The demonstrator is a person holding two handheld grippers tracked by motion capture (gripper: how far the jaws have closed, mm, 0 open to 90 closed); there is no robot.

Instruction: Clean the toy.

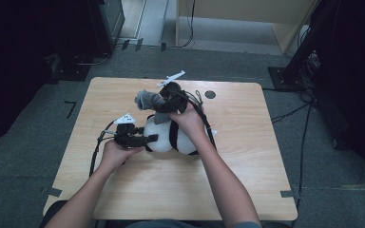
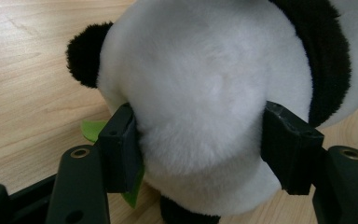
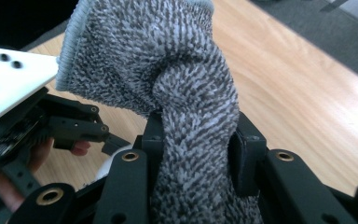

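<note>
Mid-table, the left gripper has its jaws pressed into the plush panda, while the right gripper pinches a grey knit sock just above it. Looks like dressing the toy; next probably means lining the sock's opening up.

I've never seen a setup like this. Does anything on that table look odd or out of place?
Nothing looks spilled or broken. The plush panda lies on its side, squeezed by the left gripper, while the right gripper pinches a bunched grey knitted cloth above it.
</note>
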